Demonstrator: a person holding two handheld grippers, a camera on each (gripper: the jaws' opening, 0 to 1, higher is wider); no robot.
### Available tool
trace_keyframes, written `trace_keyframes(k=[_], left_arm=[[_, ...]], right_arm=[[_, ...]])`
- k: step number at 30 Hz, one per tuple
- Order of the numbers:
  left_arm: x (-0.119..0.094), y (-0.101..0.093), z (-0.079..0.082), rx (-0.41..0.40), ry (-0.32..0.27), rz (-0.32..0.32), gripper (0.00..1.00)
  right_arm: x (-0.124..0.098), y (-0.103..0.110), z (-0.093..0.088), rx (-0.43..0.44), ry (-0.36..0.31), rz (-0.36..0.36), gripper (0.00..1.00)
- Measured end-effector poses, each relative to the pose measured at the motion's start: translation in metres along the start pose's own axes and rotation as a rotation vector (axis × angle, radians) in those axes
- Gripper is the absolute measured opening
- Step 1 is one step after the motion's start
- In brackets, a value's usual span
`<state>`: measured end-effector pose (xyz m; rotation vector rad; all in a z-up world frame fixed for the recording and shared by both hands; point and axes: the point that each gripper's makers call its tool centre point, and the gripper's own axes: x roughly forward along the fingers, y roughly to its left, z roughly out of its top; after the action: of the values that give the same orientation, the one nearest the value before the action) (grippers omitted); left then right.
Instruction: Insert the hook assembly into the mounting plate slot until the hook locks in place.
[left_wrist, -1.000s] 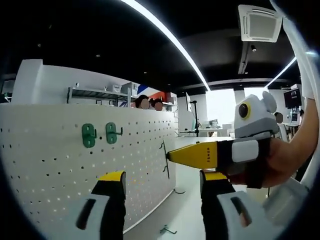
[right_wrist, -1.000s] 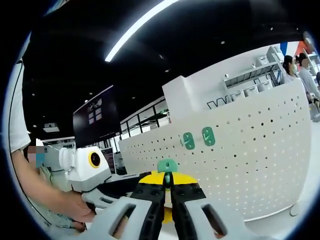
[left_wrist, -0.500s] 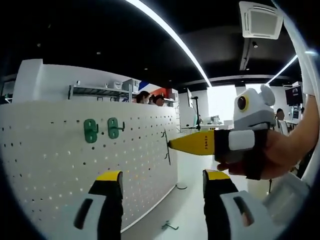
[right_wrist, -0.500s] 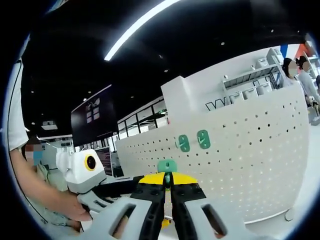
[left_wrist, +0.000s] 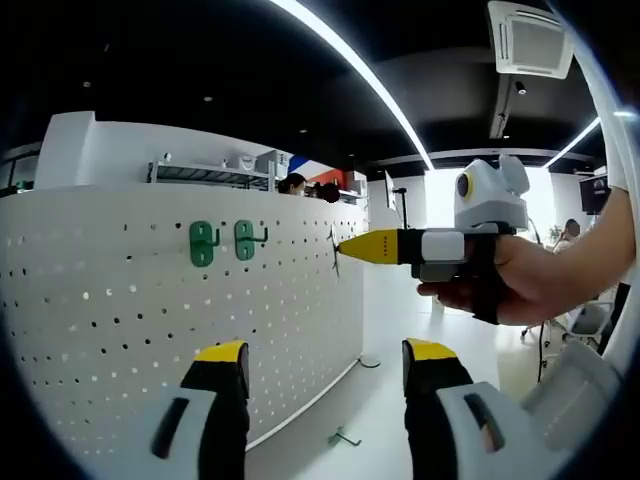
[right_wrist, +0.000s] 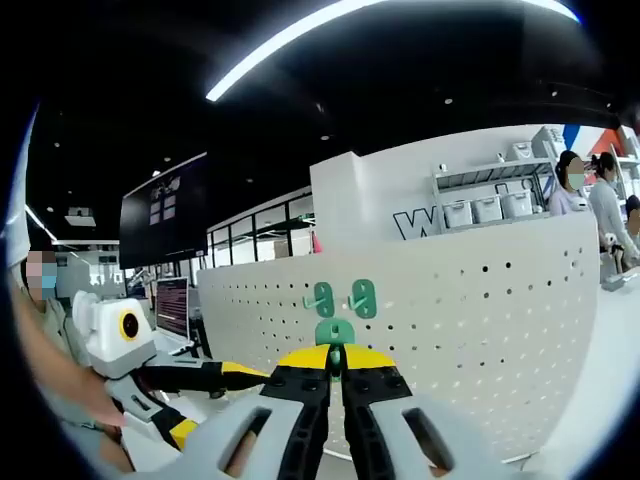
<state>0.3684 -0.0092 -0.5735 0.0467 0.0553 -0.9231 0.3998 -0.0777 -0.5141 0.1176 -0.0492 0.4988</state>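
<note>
The right tongs (right_wrist: 335, 385) pinch a green hook (right_wrist: 335, 331), close to the white peg board (right_wrist: 480, 340) at 12 o'clock. The left tongs (left_wrist: 325, 355) are wide apart, holding nothing. Two green hooks (left_wrist: 225, 242) hang on the board.

pegboard (left_wrist: 150, 300): matt white, perforated sheet | hooks (left_wrist: 222, 242): smooth green plastic | right gripper (right_wrist: 335, 365) tips: glossy yellow-black plastic | floor (left_wrist: 370, 420): glossy
</note>
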Motion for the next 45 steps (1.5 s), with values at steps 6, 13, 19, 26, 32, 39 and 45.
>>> trace_keyframes(k=[6,13,19,26,32,39,45], left_arm=[[-0.005,0.007,-0.002,-0.015,-0.001,0.026,0.63],[-0.01,0.008,-0.001,-0.014,-0.002,0.043,0.62],[-0.014,0.008,-0.003,-0.019,0.001,0.05,0.62],[-0.019,0.011,-0.004,-0.028,0.001,0.065,0.62],[-0.025,0.014,-0.005,-0.036,0.002,0.078,0.62],[-0.035,0.022,-0.003,-0.033,0.0,0.104,0.61],[-0.04,0.027,-0.005,-0.038,0.008,0.12,0.61]], right_arm=[[0.008,-0.011,0.008,-0.042,-0.005,-0.027,0.01],[0.017,-0.024,0.016,-0.088,-0.015,-0.061,0.01],[0.023,-0.034,0.021,-0.106,-0.023,-0.078,0.01],[0.029,-0.039,0.026,-0.124,-0.038,-0.097,0.01],[0.036,-0.042,0.03,-0.127,-0.055,-0.109,0.01],[0.044,-0.05,0.026,-0.139,-0.06,-0.128,0.01],[0.05,-0.055,0.027,-0.15,-0.066,-0.142,0.01]])
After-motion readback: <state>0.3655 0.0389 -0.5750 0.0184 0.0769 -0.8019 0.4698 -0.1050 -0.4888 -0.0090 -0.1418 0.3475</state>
